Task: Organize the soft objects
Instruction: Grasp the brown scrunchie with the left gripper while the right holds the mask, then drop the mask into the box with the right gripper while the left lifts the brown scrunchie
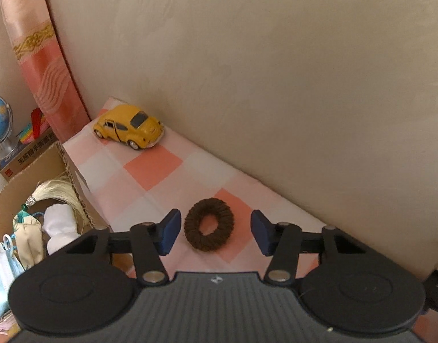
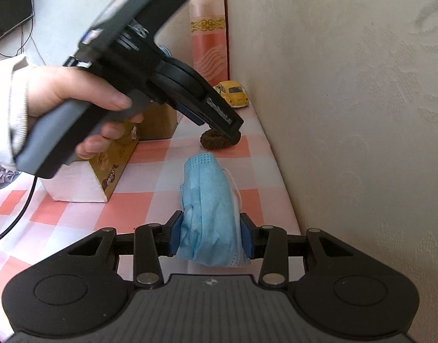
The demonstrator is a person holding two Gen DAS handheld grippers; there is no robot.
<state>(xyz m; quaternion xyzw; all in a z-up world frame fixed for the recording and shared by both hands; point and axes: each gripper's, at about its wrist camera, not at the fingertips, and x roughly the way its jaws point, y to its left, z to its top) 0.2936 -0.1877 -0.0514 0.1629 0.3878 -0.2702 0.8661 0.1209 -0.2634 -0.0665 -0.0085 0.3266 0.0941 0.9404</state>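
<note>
In the right wrist view, low in the frame, a crumpled pale blue pleated face mask [image 2: 210, 214] with white ear loops is pinched between the blue pads of the right gripper [image 2: 210, 235], whose jaws are closed against both sides of the fabric. Beyond it, at centre frame, a pink-and-white checked tablecloth [image 2: 75, 214] is seen. At left, a white and gold carton [image 2: 104, 177] stands on the cloth, and a hand [image 2: 75, 105] in a pale sleeve is wrapped around the grey handle of the left gripper [image 2: 227, 131], angled down toward a dark brown ribbed fabric hair ring [image 2: 216, 141].

In the left wrist view, the hair ring [image 1: 209, 224] is seen lying flat on the cloth, between the blue pads of the left gripper [image 1: 216, 233]; the jaws are partly open and a gap is left on each side, so nothing is gripped. At lower left, an open brown cardboard box [image 1: 27, 180] holding soft items is visible. Farther off, at centre left by the beige wall [image 1: 276, 85], a yellow toy car [image 1: 129, 126] is parked.
</note>
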